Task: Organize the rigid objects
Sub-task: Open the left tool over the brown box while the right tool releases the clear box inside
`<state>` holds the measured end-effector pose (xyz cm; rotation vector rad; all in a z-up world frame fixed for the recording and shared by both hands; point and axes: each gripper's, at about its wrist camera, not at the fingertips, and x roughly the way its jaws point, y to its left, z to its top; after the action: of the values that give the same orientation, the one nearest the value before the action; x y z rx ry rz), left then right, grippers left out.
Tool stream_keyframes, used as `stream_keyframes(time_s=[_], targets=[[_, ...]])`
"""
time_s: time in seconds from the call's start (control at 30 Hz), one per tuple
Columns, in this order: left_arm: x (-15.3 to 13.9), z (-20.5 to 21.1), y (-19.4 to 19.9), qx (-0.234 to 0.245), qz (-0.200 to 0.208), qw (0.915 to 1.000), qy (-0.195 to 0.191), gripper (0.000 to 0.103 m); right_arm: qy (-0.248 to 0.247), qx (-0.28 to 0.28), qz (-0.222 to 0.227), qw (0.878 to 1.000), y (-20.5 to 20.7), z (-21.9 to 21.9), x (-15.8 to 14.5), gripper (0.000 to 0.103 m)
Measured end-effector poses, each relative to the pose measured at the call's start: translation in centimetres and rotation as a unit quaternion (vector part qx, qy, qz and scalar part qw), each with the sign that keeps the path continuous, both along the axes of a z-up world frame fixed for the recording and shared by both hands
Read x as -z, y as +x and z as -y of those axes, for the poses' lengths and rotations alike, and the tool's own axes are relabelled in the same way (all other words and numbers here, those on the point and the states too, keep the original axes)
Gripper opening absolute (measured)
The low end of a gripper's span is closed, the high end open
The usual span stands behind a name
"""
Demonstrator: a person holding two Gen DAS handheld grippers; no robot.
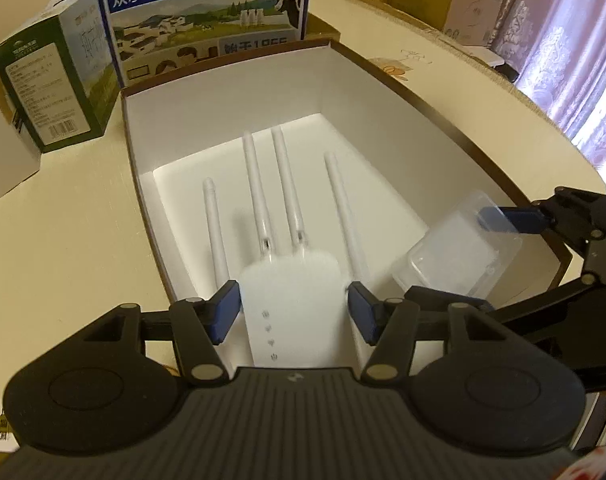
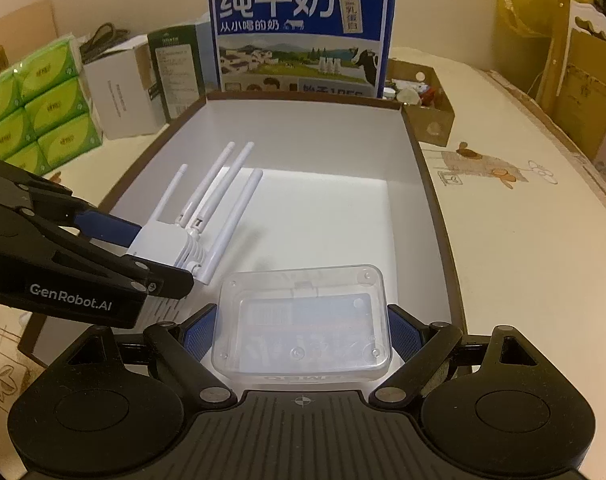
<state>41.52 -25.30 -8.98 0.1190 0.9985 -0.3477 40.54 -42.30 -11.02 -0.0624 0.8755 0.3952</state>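
Observation:
A white router (image 1: 290, 292) with several antennas sits between the pads of my left gripper (image 1: 293, 312), over the near part of a white-lined cardboard box (image 1: 231, 92). The pads touch its sides. In the right wrist view the router (image 2: 163, 244) hangs from the left gripper (image 2: 143, 252) inside the box (image 2: 303, 128). My right gripper (image 2: 301, 330) is shut on a clear plastic case (image 2: 303, 324) above the box's near end. The case (image 1: 455, 252) and the right gripper (image 1: 515, 220) show at the right of the left wrist view.
A blue milk carton (image 2: 303, 32) stands behind the box. A dark green box (image 1: 51, 92) and a white box (image 2: 119, 92) stand to the left, with green tissue packs (image 2: 35, 108). A small brown carton of odds and ends (image 2: 423, 100) sits at the back right.

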Motion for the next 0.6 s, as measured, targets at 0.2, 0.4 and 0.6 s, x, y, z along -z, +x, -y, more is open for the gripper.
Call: stream_keyframes(time_s=[0.2, 0.4, 0.6], targets=[[-0.4, 0.3, 0.3, 0.012, 0.004, 0.9999, 0.001, 0.059, -0.004, 0.002, -0.009, 1.0, 0.6, 0.1, 0.0, 0.084], [-1.2, 0.0, 0.1, 0.018, 0.02, 0.9996, -0.001, 0.066, -0.003, 0.034, 0.002, 0.999, 0.7, 0.3, 0.0, 0.086], [-3.0, -1.2, -0.5, 0.022, 0.041, 0.9988, -0.013, 0.067, 0.035, 0.06, 0.004, 0.998, -0.4, 0.8, -1.4, 0.087]])
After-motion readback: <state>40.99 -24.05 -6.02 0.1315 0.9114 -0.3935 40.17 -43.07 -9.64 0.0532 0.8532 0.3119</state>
